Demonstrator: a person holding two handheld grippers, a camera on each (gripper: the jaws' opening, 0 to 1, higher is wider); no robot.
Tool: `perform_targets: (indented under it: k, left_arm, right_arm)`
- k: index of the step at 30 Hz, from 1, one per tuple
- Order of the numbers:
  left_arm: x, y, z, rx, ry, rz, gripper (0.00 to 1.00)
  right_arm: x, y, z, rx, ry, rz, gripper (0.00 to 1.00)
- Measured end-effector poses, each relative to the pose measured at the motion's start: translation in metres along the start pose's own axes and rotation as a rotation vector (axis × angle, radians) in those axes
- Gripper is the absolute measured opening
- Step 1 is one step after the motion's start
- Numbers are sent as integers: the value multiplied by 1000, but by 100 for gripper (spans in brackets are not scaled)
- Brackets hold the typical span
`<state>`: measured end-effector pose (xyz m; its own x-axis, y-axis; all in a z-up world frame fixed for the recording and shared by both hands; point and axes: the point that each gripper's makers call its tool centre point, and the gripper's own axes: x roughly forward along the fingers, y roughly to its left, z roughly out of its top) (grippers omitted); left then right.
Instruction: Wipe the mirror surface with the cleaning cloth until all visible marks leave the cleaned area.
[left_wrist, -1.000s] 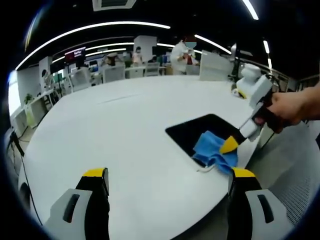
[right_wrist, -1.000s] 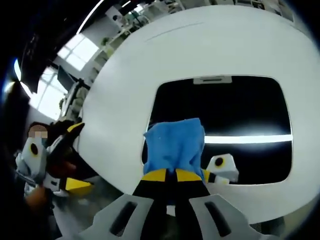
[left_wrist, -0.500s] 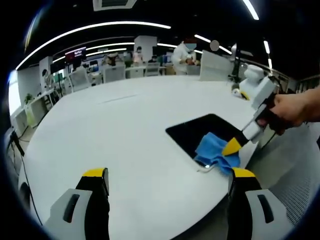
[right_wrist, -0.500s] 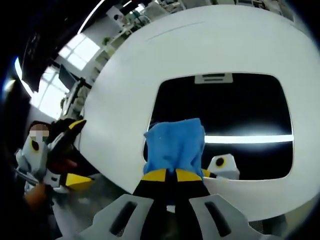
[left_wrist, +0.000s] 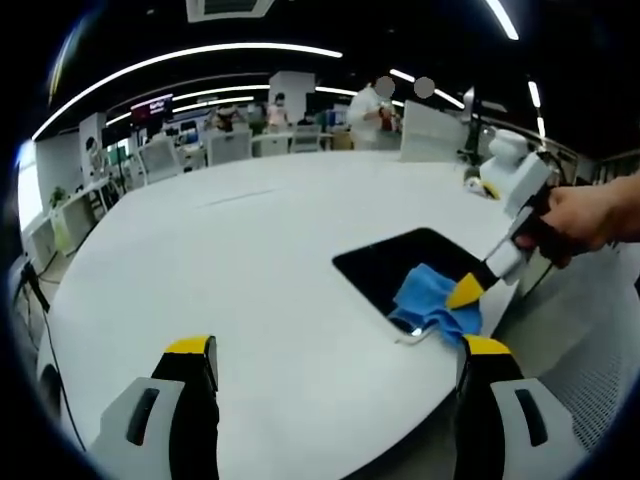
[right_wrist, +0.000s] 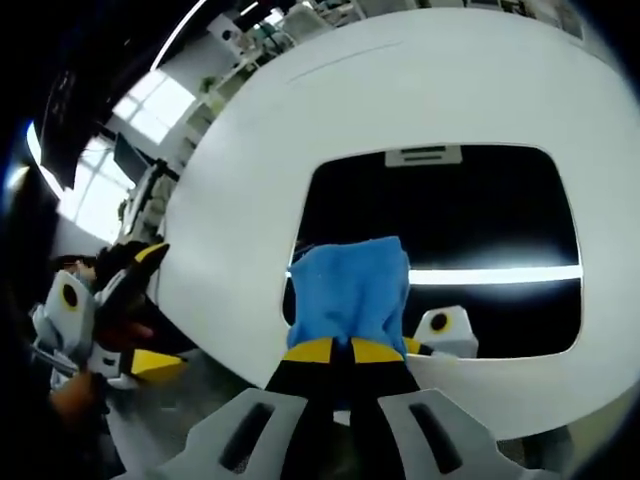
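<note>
A dark rectangular mirror (right_wrist: 470, 220) lies flat on the white table (right_wrist: 420, 90), reflecting a bright light strip. My right gripper (right_wrist: 342, 350) is shut on a blue cleaning cloth (right_wrist: 350, 290), which rests on the mirror's near left part. In the left gripper view the mirror (left_wrist: 395, 262) sits at the table's right edge with the blue cloth (left_wrist: 425, 298) on it, pinched by the right gripper (left_wrist: 468, 291) in a person's hand. My left gripper (left_wrist: 335, 350) is open above the table's near edge, well left of the mirror, holding nothing.
The white round table (left_wrist: 220, 260) spreads wide to the left of the mirror. Chairs, desks and people stand in the far background (left_wrist: 270, 130). The left gripper (right_wrist: 100, 330) hangs off the table's edge in the right gripper view.
The right gripper and cloth have shifted slightly along the mirror's near edge. The left gripper has stayed in place.
</note>
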<state>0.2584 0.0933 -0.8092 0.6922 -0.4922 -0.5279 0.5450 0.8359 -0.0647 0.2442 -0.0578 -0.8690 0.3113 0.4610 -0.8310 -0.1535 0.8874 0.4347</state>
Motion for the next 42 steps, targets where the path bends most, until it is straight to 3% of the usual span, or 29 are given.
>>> perform_targets:
  k: [28,42]
  left_arm:
    - [0,0,-2,7,10,-2,100]
    - [1,-1,-2,11,15,-3,100]
  right_arm:
    - [-13,-32,1,24,2,-10,0]
    - [-14,-31,1,25,3,-9,0]
